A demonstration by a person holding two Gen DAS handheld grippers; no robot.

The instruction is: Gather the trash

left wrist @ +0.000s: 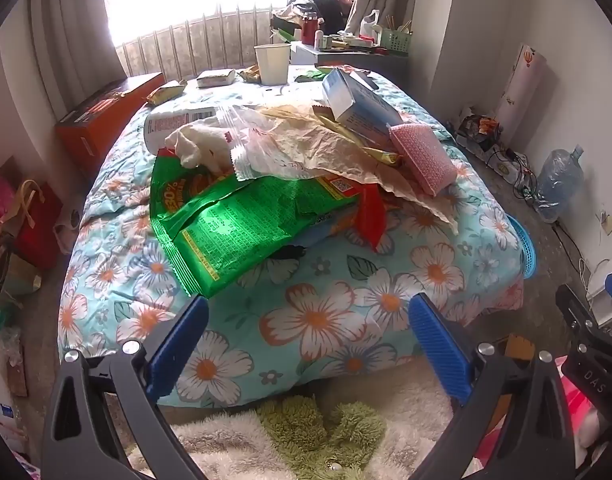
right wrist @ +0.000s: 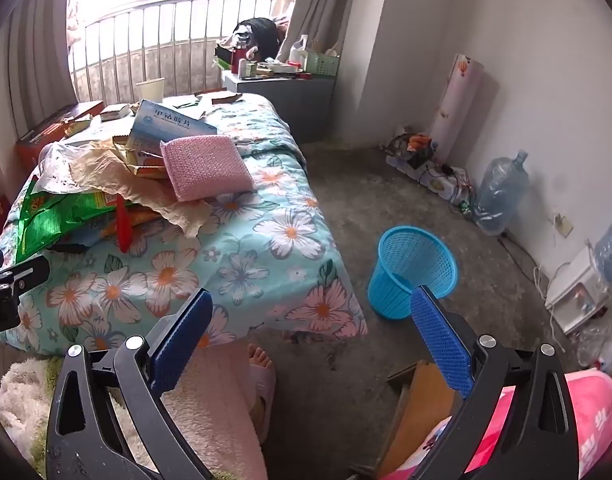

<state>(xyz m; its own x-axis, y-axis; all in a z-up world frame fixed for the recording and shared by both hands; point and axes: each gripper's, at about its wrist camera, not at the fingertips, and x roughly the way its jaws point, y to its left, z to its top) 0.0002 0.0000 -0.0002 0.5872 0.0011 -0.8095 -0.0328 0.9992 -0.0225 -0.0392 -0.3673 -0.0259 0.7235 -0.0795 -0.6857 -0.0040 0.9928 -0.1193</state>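
Left wrist view: the left gripper hangs wide and empty above the near edge of the bed, whose flowered cover carries a heap of trash toward its middle: a green snack bag nearest the gripper, crumpled brown paper over it, a clear plastic bag, a blue-and-white box and a pink sponge on top. Right wrist view: the right gripper, equally wide and holding nothing, hangs over the bed's near right corner, with the blue basket standing on the floor just beside that corner. Risks, as judged: the pieces overlap, so pulling the green snack bag from beneath could drag the paper and tip the box and sponge off the bed; thin foil may slip from the pads; the light basket could topple if struck.
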